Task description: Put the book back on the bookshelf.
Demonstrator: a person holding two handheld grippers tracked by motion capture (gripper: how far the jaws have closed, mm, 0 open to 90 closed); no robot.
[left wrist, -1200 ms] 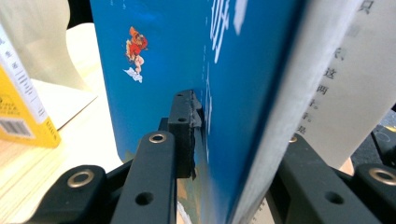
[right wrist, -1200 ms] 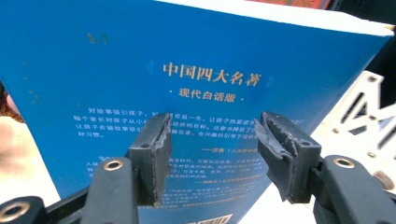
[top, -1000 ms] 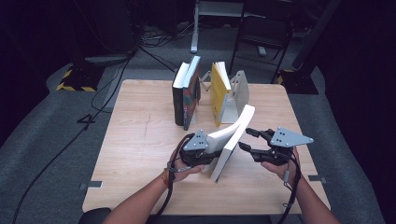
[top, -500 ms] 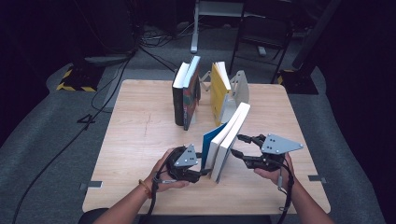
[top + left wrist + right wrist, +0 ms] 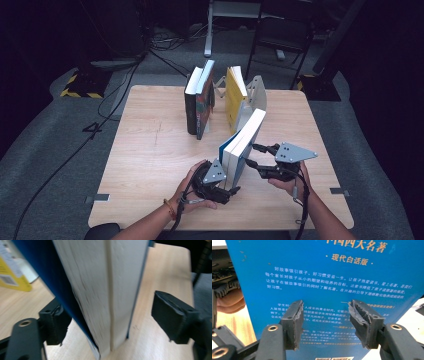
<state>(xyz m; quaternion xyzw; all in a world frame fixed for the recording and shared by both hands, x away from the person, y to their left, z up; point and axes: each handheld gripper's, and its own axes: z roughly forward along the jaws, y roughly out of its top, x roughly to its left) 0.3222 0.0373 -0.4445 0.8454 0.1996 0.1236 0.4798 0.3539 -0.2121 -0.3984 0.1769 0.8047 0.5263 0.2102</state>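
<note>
Two blue-covered books (image 5: pixel 243 142) stand together on the wooden table (image 5: pixel 150 150), leaning to the right. In the left gripper view their white page edges (image 5: pixel 107 290) rise between my jaws. My left gripper (image 5: pixel 112 322) is open around them: one jaw touches the blue cover, the other stands apart. In the high view the left gripper (image 5: pixel 227 189) sits at the books' foot. My right gripper (image 5: pixel 254 156) is open beside their right face. In the right gripper view, the right gripper (image 5: pixel 324 322) faces the blue back cover (image 5: pixel 332 275) with Chinese text.
Two dark books (image 5: pixel 199 102) stand upright at the table's back centre. A yellow book (image 5: pixel 233 95) leans on a white bookend (image 5: pixel 258 92) to their right. Cables and metal stands lie on the floor beyond the table. Bare wood spreads to the left.
My left gripper has drawn back toward the near edge and now straddles the books' lower end. My right gripper has shifted left, closer to the books' cover.
</note>
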